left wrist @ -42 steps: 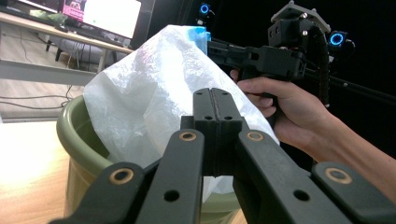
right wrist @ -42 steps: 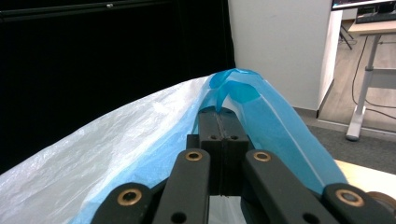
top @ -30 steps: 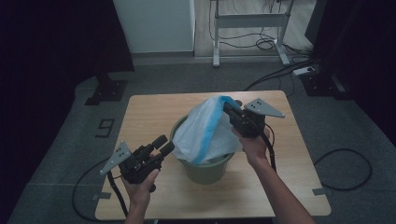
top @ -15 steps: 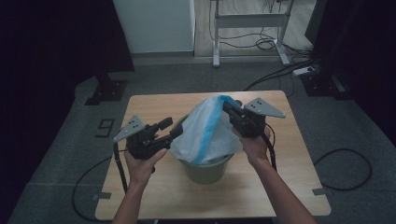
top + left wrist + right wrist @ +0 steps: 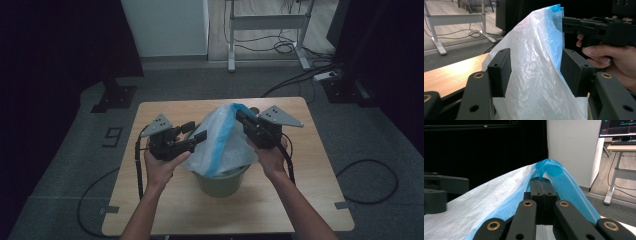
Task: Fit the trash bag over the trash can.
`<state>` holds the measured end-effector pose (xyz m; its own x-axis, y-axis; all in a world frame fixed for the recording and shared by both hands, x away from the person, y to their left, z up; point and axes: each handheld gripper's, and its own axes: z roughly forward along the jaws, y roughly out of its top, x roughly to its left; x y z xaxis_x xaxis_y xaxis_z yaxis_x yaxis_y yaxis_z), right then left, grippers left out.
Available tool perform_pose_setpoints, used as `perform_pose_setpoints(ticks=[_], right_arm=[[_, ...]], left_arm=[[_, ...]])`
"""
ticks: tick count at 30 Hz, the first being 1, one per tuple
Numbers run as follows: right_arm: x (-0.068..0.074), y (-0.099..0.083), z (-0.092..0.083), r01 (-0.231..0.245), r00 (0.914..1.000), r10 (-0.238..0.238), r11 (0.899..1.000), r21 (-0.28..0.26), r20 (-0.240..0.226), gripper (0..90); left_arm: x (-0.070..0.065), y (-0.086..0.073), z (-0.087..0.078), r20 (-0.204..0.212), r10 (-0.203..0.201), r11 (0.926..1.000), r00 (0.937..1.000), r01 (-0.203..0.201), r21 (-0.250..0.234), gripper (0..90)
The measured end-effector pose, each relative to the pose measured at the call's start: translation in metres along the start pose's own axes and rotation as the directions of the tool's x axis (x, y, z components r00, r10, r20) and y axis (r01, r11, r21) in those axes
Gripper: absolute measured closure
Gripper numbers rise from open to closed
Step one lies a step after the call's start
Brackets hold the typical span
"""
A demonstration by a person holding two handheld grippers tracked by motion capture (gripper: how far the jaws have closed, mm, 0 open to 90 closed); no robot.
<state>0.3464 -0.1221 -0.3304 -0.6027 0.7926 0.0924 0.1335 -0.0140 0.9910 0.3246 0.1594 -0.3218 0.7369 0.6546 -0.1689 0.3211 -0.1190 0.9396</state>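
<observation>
Change since earlier frames: your left gripper (image 5: 196,134) has come up from the near-left part of the table (image 5: 150,112) to the left flank of the bag (image 5: 220,142); its jaws have just been opening, and the film now stands between them.
Left jaws: partly open, pads (image 5: 500,71) either side of a fold of film, not visibly pressing it.
Right jaws: your right gripper (image 5: 541,181) is fully closed on the blue hem (image 5: 550,168) at the bag's peak, holding it lifted.
Bag position: it rises out of the bucket (image 5: 220,182), which stands mid-table, slightly toward the near edge.
Step in hand (judged): taking a second hold so the mouth can be spread over the bucket rim.
Technique: take one layer only, close to the hem; keep the right hold steady; pull outward gently, because thin film stretches and tears.
Materials: bag, thin translucent white plastic, crinkled and glossy, with a blue edge band; bucket, matt olive, round and tapered; table, pale wood grain, rounded corners.
</observation>
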Motion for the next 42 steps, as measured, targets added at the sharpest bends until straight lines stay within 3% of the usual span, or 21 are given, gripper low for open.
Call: perform_pose_setpoints(ticks=[6, 11, 16, 22, 28, 35, 42], right_arm=[[0.003, 0.001, 0.001, 0.006, 0.9999, -0.006, 1.000, 0.001, -0.010, 89.3], [0.005, 0.000, 0.001, 0.008, 0.9998, -0.008, 1.000, 0.002, -0.015, 89.3], [0.003, -0.003, -0.001, 0.010, 0.9999, -0.010, 1.000, 0.006, -0.005, 89.3], [-0.004, -0.010, -0.004, 0.006, 1.0000, -0.006, 1.000, 0.017, -0.001, 89.4], [-0.015, -0.012, -0.007, -0.001, 0.9999, 0.001, 1.000, 0.022, 0.016, 89.3], [-0.033, -0.008, -0.013, 0.002, 0.9979, -0.004, 1.000, 0.024, 0.065, 89.4], [-0.051, 0.006, -0.023, 0.006, 0.9920, -0.004, 1.000, -0.011, 0.126, 89.4]], left_arm=[[0.001, 0.002, 0.008, -0.019, 0.024, 0.9992, 0.9995, -0.023, 0.034, 60.3], [0.000, 0.002, 0.012, -0.011, 0.067, 0.9958, 0.9977, -0.066, 0.063, 89.2], [0.002, 0.001, 0.008, -0.017, 0.050, 0.9985, 0.9986, -0.051, -0.019, 89.9], [0.008, 0.002, 0.006, -0.010, 0.011, 0.9944, 0.9999, -0.012, -0.105, 90.0], [0.020, 0.003, 0.006, -0.015, -0.036, 0.9849, 0.9992, 0.033, -0.170, 90.0], [0.034, 0.006, 0.005, -0.030, -0.080, 0.9686, 0.9963, 0.071, -0.238, 90.0], [0.042, 0.015, 0.000, -0.055, -0.090, 0.9566, 0.9945, 0.071, -0.283, 90.0]])
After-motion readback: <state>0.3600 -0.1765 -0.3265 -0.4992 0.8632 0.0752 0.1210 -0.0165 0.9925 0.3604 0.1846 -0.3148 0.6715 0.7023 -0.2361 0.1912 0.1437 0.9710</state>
